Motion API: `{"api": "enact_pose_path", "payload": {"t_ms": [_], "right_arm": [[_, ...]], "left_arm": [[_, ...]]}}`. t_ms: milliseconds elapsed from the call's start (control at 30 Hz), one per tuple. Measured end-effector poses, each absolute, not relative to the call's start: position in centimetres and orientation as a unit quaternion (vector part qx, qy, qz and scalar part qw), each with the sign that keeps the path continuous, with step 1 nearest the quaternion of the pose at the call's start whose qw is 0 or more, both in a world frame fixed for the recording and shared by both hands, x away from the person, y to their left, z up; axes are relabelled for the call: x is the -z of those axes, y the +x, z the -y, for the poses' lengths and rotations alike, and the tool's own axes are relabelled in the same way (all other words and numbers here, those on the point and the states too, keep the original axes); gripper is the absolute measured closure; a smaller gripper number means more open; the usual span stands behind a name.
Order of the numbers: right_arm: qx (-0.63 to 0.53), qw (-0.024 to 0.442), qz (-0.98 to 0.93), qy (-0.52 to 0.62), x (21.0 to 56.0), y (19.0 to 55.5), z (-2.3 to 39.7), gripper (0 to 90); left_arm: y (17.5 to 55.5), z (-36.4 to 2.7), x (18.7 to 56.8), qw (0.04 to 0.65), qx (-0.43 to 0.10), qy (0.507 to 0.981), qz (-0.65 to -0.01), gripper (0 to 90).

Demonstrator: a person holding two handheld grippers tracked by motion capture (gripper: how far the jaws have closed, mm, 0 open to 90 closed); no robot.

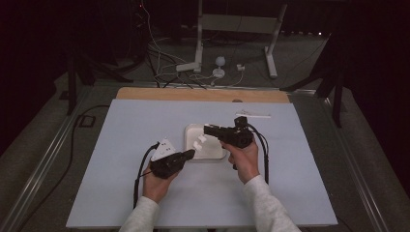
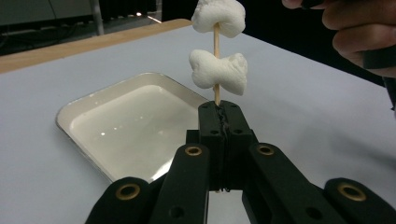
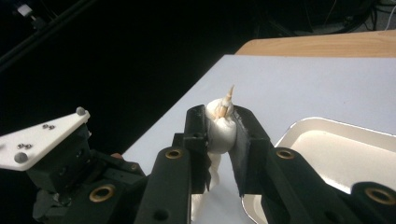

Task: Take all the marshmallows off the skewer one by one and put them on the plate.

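1. Left gripper (image 2: 223, 112) – black jaws pressed tight on the lower end of a thin wooden skewer (image 2: 216, 86); the stick stands up out of the jaw tips.
2. In the left gripper view two white, soft, bone-shaped marshmallow pieces sit threaded on the skewer: the lower marshmallow (image 2: 218, 71) just above the jaws, the upper marshmallow (image 2: 219, 16) near the top of the frame, with a short bare stretch of stick between them.
3. Right gripper (image 3: 220, 123) – jaws pinching the upper marshmallow (image 3: 221, 130) from both sides; pads press into it and it bulges between them. The skewer's pointed tip (image 3: 229, 95) pokes out of the top of that piece.
4. The lower marshmallow (image 3: 211, 175) shows in the right gripper view below and between those jaws, partly hidden.
5. High view: both grippers meet over the left part of the white rectangular enamel tray (image 1: 216, 153) near the middle of the pale blue table mat (image 1: 121, 193). Left gripper (image 1: 189, 153) comes in at the tray's near-left corner, right gripper (image 1: 207, 129) from the right, above the tray. The marshmallows (image 1: 199, 141) appear as small white blobs between them.
6. Tray interior looks bare and glossy in the left gripper view (image 2: 135, 126); skewer and marshmallows are held above it, not resting in it.
7. Small white bits (image 1: 253, 114) lie on the mat beyond the right gripper, near the far edge – too small to tell what they are.
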State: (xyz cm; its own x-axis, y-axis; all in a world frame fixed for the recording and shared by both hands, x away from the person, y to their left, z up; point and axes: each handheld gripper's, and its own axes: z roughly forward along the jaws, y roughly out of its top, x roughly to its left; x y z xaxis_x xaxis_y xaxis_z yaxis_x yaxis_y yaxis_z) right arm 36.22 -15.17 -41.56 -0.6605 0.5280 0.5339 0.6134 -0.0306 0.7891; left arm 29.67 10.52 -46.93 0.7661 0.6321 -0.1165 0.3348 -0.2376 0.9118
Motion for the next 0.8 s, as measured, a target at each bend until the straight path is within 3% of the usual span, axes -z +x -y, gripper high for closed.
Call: {"api": "enact_pose_path", "payload": {"t_ms": [133,800], "right_arm": [[0.594,0.038,0.69,-0.412,41.5,36.2,15.2,78.2],[0.609,0.03,0.665,-0.431,41.2,36.6,16.2,79.3]], "left_arm": [[29.5,-10.4,46.9,0.519,-0.164,0.781,-0.305,90.0],[29.6,-10.5,47.2,0.495,-0.184,0.794,-0.3,90.0]]}}
